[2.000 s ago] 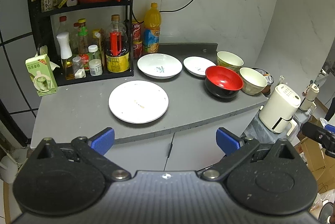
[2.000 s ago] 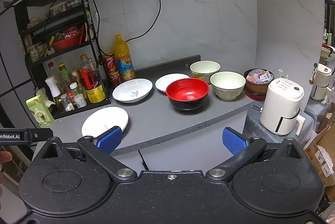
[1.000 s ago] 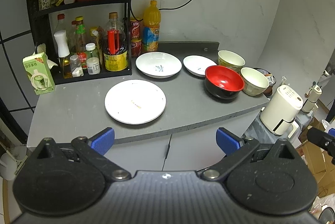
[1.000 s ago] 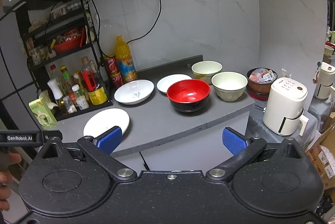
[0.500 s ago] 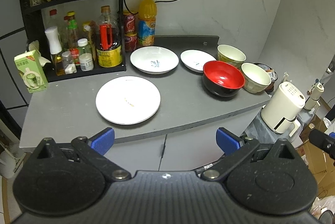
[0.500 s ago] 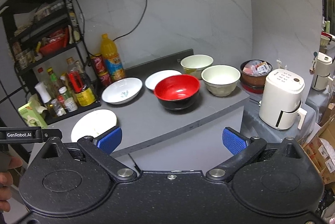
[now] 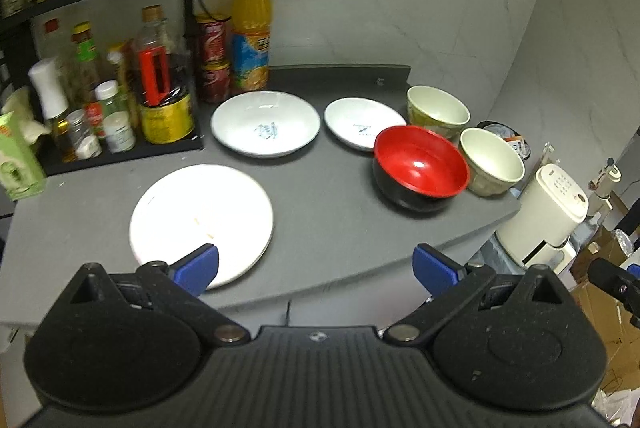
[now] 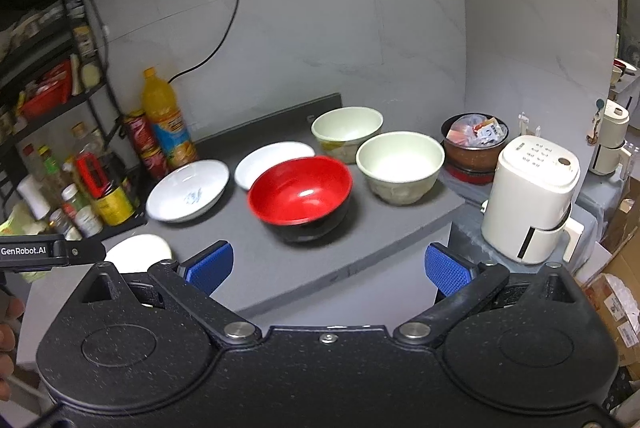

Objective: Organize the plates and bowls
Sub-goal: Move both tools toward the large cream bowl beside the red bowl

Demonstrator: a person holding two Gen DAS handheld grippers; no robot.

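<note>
On the grey counter (image 7: 328, 196) lie a large flat white plate (image 7: 202, 220), a deep white plate (image 7: 266, 128) and a small white plate (image 7: 362, 124). To their right stand a red-and-black bowl (image 7: 420, 166) and two cream bowls (image 7: 490, 160) (image 7: 436, 110). My left gripper (image 7: 316, 268) is open at the counter's front edge, its left pad over the flat plate's near rim. My right gripper (image 8: 328, 266) is open and empty, in front of the red bowl (image 8: 302, 194), with the cream bowls (image 8: 400, 164) (image 8: 346, 132) beyond.
A black rack (image 7: 100, 28) with bottles and jars fills the back left. An orange juice bottle (image 7: 250, 32) and red cans (image 7: 212, 56) stand by the wall. A white appliance (image 8: 532, 204) and a bowl of packets (image 8: 474, 144) sit off the counter's right end.
Both grippers have moved closer to the counter. The left one now reaches over the flat plate's near rim; the right view has swung left toward the red bowl. Nothing was grasped.
</note>
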